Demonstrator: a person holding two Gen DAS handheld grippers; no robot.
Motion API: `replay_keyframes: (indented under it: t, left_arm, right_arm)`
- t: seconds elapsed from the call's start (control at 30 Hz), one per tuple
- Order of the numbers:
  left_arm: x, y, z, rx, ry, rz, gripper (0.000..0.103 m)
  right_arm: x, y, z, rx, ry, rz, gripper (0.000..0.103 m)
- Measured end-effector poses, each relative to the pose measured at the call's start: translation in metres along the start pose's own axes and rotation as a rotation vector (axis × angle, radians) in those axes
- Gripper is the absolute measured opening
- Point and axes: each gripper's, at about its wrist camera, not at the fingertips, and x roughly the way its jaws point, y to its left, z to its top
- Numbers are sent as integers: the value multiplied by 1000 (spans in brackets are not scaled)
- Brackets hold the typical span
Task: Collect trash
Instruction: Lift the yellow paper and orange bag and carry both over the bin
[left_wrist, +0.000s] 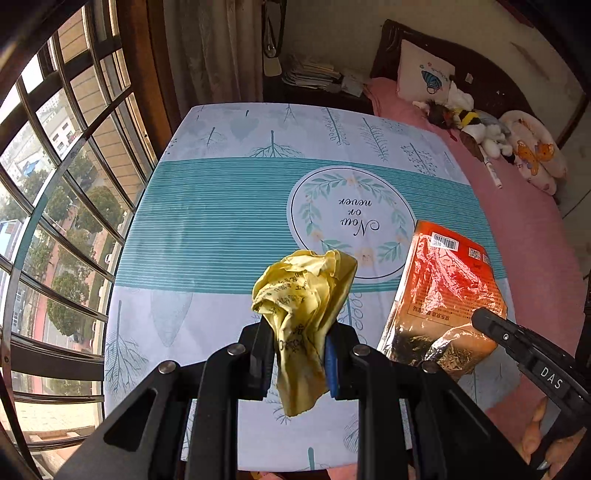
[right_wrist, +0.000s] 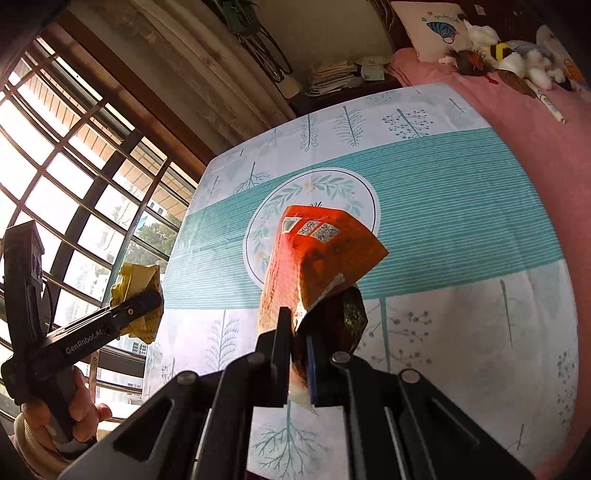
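The left tool (left_wrist: 299, 354) grips a crumpled yellow wrapper (left_wrist: 306, 295) between its pads, which press in on the paper from both sides; the wrapper bunches above the fingers and a loose tail of it hangs down below them. The wrapper is lifted clear of the bench (left_wrist: 221, 221), which is draped in a cloth of teal stripes and pale leaf prints with a round wreath badge in its middle. The right tool (right_wrist: 299, 354) is clamped tight on the lower edge of an orange snack bag (right_wrist: 317, 254) — a shiny packet with a barcode and small square codes near its far end, crinkled where the pads pinch it. The bag stands out forward from the fingers, also off the cloth. In the left wrist view the bag sits to the right of the wrapper, well apart from it, with the right tool's black finger crossing its lower corner. A hand (right_wrist: 62, 413) holds the left tool's handle at the lower left of the right wrist view. Beyond the bench lie a pink bed (left_wrist: 517, 229) with a pillow (left_wrist: 424, 74) and stuffed toys (left_wrist: 472, 125), and a barred window (left_wrist: 55, 184) fills the left side.
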Motion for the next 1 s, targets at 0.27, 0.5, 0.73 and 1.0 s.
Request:
replay_keyframes:
  t: [0.27, 0.5, 0.73, 1.0]
  left_arm:
    - [-42, 27, -83, 126, 24, -63, 20]
    - [-53, 28, -144, 209, 81, -77, 20]
    - [-43, 10, -203, 242, 146, -100, 20]
    - [1, -16, -269, 262, 244, -83, 20]
  right_arm:
    - [-41, 56, -104, 36, -37, -56, 6]
    - [-58, 71, -178, 69, 39, -90, 6]
    - [-62, 65, -227, 69, 128, -140, 6]
    - [-24, 17, -284, 150, 259, -175, 7]
